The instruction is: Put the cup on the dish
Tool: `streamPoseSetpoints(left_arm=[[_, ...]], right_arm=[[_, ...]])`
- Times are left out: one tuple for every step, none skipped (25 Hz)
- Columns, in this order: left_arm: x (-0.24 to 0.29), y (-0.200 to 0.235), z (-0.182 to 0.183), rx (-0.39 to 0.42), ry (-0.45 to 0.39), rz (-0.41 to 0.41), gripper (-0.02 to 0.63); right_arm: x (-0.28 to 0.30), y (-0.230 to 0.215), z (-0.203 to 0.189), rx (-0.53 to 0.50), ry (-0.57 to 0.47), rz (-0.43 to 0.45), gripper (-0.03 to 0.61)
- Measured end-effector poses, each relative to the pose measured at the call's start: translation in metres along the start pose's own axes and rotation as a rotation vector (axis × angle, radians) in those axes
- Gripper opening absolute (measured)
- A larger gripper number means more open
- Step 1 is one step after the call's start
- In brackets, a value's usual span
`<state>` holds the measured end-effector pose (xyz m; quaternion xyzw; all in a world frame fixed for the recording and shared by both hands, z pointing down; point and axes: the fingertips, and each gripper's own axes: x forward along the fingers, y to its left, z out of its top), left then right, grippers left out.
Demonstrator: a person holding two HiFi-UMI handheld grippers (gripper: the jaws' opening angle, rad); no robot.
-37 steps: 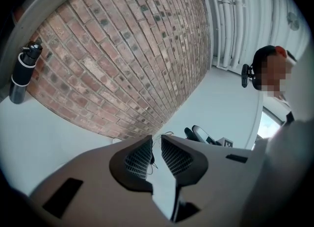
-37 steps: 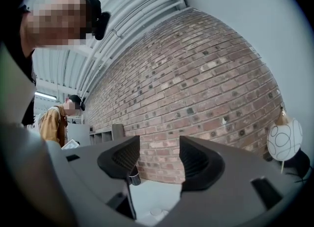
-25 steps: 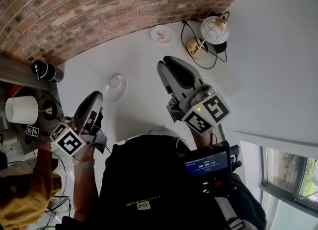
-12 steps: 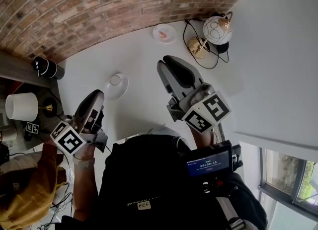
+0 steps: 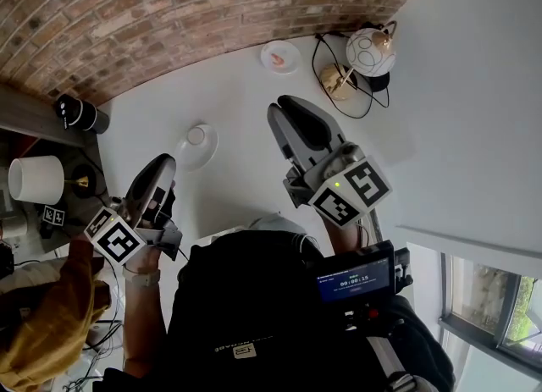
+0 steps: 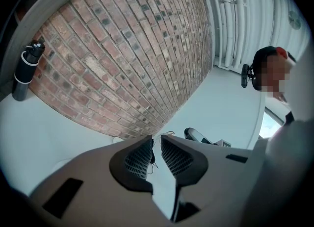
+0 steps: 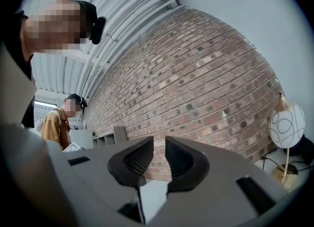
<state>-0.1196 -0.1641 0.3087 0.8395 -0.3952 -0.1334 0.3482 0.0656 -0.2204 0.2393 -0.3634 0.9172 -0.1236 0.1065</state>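
A small white cup stands on a white dish at the middle left of the white table. A second white dish with something pinkish on it lies further back, near the brick wall. My left gripper hovers just short of the cup's dish, shut and empty. My right gripper is raised over the table's middle, to the right of the cup, shut with nothing in it. Neither gripper view shows the cup or the dishes.
A round patterned lamp with a brass base and black cable stands at the back right. A black cylinder and a white lampshade are at the left. A person in yellow stands at the lower left.
Both grippers have stayed almost where they were, both still shut and empty. The view has shifted slightly, and the person in yellow has moved a little.
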Motion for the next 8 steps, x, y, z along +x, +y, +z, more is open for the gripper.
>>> streamPoseSetpoints(left_arm=[[-0.0004, 0.0005, -0.0002, -0.001, 0.000, 0.001, 0.061], [-0.0006, 0.0008, -0.0005, -0.001, -0.001, 0.001, 0.061], [-0.0006, 0.0010, -0.0010, -0.002, -0.001, 0.001, 0.061], [-0.0007, 0.0010, -0.0016, -0.003, -0.001, 0.000, 0.061], [-0.0007, 0.0009, -0.0022, -0.003, 0.000, 0.000, 0.061], [-0.0007, 0.0007, -0.0028, -0.003, 0.000, 0.000, 0.061], [-0.0009, 0.0006, -0.0034, -0.003, 0.001, 0.000, 0.061], [-0.0010, 0.0004, -0.0040, -0.003, 0.002, 0.000, 0.061]], right_arm=[[0.0002, -0.0002, -0.0009, 0.001, 0.002, -0.001, 0.077], [0.0002, -0.0002, -0.0017, 0.002, 0.003, -0.001, 0.077], [0.0000, -0.0002, -0.0025, 0.002, 0.005, -0.001, 0.077], [-0.0004, -0.0002, -0.0031, 0.002, 0.006, -0.001, 0.077], [-0.0009, -0.0003, -0.0035, 0.001, 0.006, -0.002, 0.077], [-0.0014, -0.0003, -0.0038, 0.000, 0.006, -0.003, 0.077], [-0.0020, -0.0004, -0.0040, 0.000, 0.006, -0.004, 0.077], [-0.0026, -0.0005, -0.0043, -0.001, 0.006, -0.006, 0.077]])
